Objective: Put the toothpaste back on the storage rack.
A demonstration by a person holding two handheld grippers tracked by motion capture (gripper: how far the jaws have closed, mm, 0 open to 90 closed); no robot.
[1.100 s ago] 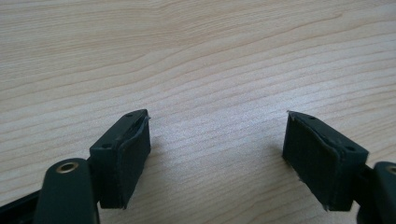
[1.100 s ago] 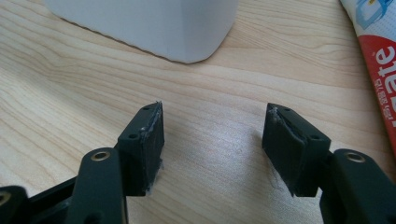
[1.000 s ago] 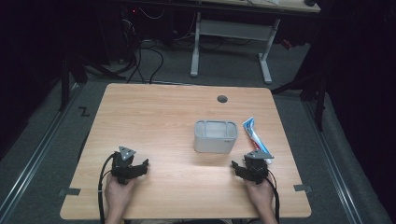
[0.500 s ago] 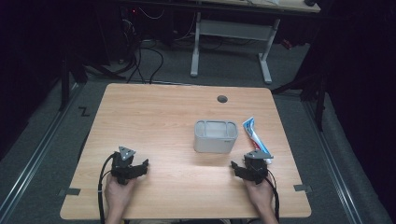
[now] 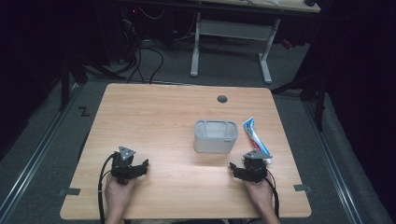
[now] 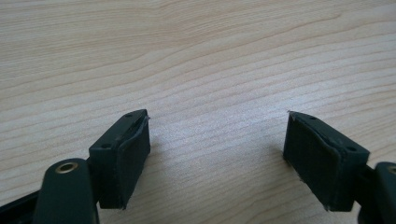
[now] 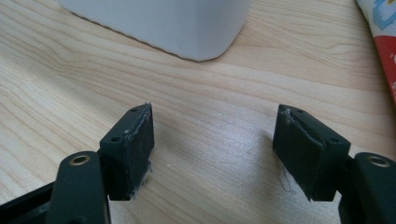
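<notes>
While uncluttered, container (image 5: 215, 136) beside tube (image 5: 255, 136)

High view: fixed above the person's edge of the table (image 5: 159, 112), facing forward and down; far enough off to take in the whole tabletop, the floor around it and a second desk (image 5: 229, 28) beyond.

Left gripper view: rides low on the left gripper (image 6: 217, 135), looks along its jaws, very close to the wood grain.

Right gripper view: same mounting on the right gripper (image 7: 212, 133), equally close (tilted slightly down), facing the white container (image 7: 159, 23) and the edge of the tube (image 7: 380, 32).

Shared: the container (image 5: 215, 136) and tube (image 5: 255, 136) also appear in the high view, as do both grippers (image 5: 140, 166) (image 5: 236, 169).
</notes>
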